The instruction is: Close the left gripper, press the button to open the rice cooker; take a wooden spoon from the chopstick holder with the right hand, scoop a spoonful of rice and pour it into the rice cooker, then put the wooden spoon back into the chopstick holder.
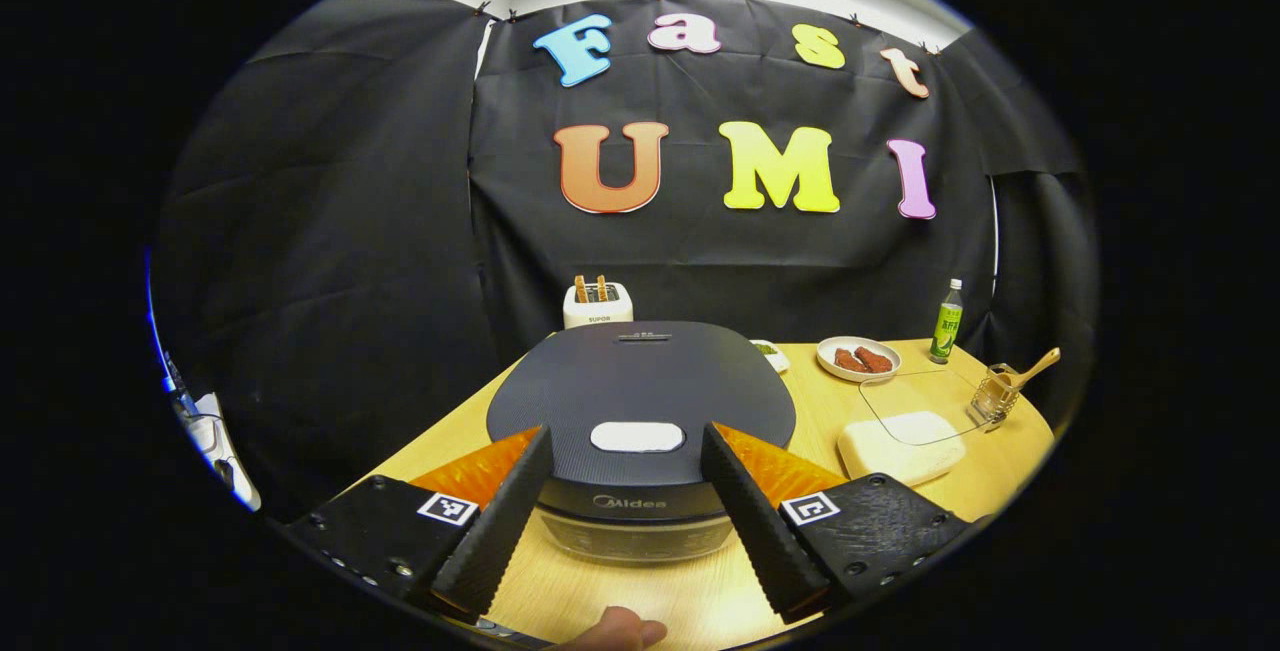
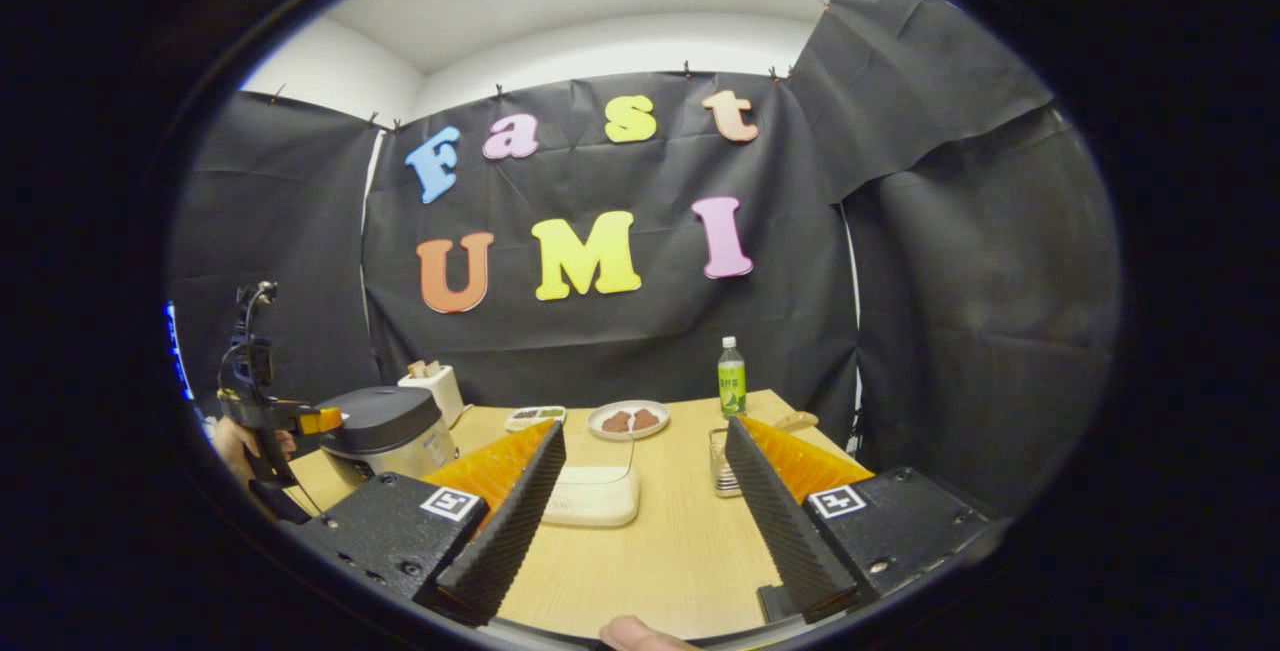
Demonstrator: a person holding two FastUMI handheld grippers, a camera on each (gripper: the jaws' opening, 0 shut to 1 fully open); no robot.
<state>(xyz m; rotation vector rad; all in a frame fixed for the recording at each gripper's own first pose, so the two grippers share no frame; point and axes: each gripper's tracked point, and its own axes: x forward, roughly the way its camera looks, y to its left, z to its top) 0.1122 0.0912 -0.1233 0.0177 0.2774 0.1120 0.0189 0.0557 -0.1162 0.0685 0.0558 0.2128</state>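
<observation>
left gripper lining up on the cooker button

the left gripper (image 1: 625, 511) is hovering with its fingers spread wide, gripping nothing. the rice cooker (image 1: 640, 401) is sitting near the table's (image 1: 700, 591) front edge, lid down, its pale button (image 1: 637, 437) lying dead ahead between the fingers. the right gripper (image 2: 640, 511) is waiting spread and empty, well apart from the wooden spoon (image 1: 1035, 367) at the right edge.

Between the spread fingers (image 1: 510, 521) of the left gripper (image 1: 625, 521), the cooker (image 1: 640, 386) has a matt, finely textured dark lid, a smooth pale button (image 1: 637, 437) and a glossy lower band. The finger faces look ribbed and rough. The table (image 1: 700, 591) is smooth pale wood. Right of the fingers are a clear, shiny holder (image 1: 993, 395), a wooden spoon (image 1: 1035, 367) and a glossy plate (image 1: 858, 358).
</observation>
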